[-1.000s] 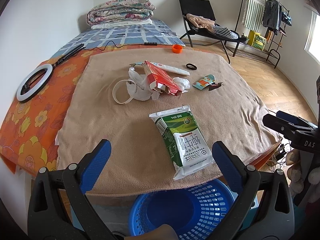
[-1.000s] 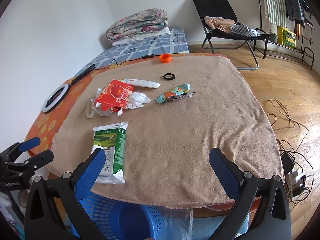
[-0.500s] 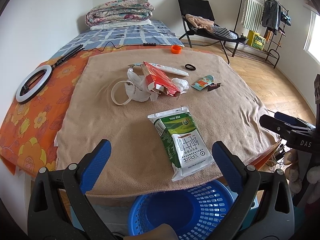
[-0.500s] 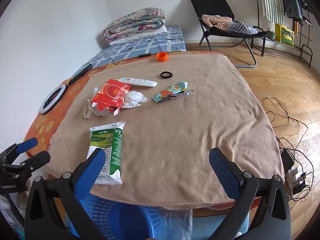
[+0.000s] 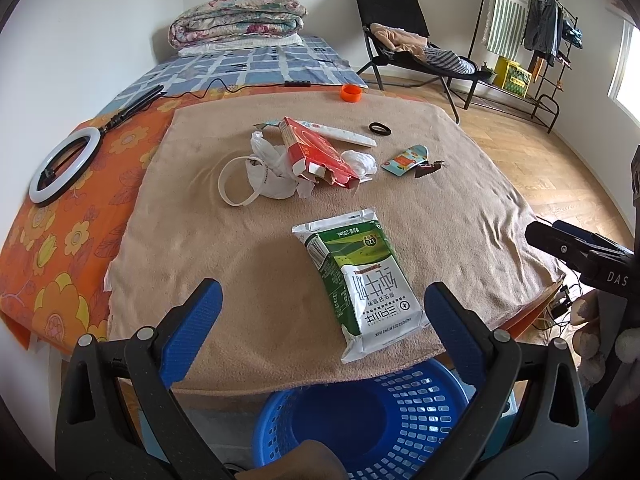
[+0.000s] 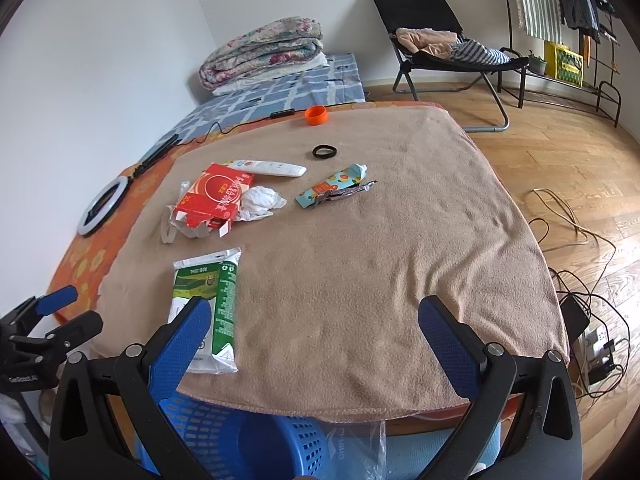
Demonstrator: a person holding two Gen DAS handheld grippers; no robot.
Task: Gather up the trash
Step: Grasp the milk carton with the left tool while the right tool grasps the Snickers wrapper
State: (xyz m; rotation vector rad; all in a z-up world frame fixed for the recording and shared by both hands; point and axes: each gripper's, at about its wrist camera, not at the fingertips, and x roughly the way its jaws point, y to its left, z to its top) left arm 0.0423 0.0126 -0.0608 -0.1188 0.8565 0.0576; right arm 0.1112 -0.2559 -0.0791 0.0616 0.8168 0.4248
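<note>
Left wrist: blue basket [image 5: 420, 408] holds no trash.

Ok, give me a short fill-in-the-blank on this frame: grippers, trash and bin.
Both the left gripper and right gripper are ____.
The green milk carton lies nearest the towel's ____ edge.
The basket below that edge is ____ in colour.

Missing words: open; front; blue

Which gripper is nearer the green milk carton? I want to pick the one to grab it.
Left. The left gripper frames the green milk carton just ahead; the right gripper sits off to its right.
</note>
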